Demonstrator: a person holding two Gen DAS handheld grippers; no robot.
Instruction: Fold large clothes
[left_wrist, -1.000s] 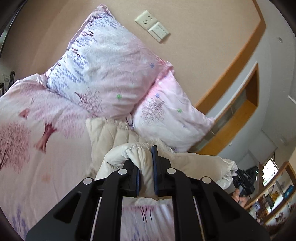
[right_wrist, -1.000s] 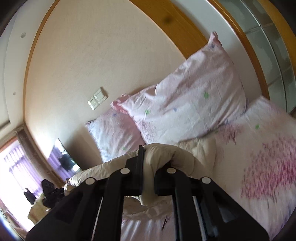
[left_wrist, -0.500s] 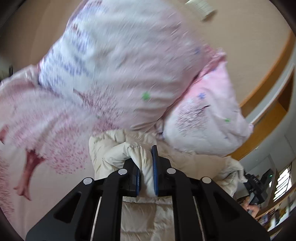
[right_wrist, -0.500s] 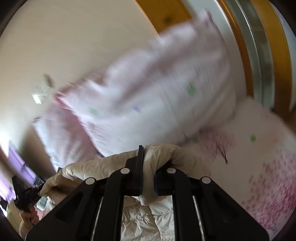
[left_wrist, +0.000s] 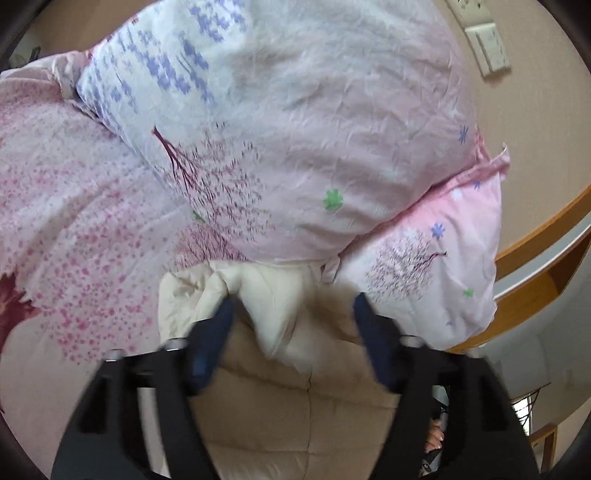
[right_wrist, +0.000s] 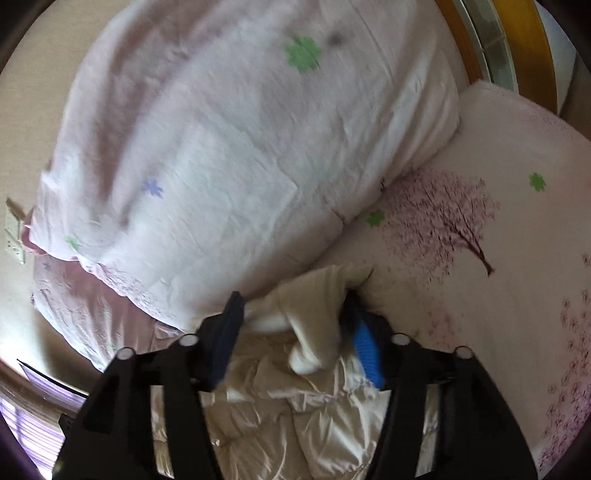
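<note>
Cream puffer jacket, one; floral pillows, two.

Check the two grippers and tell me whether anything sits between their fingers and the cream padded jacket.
Nothing visible does. The left gripper and the right gripper have just been opening, and a fold of the cream quilted padded jacket lies directly between each pair of open jaws. The floral pink pillows lie just beyond it, not in between.

The cream quilted puffer jacket looked soft, with a faint satin sheen. The pink blossom-printed cotton pillow was matt and crinkled. The orange wooden trim gleamed, varnished.
</note>
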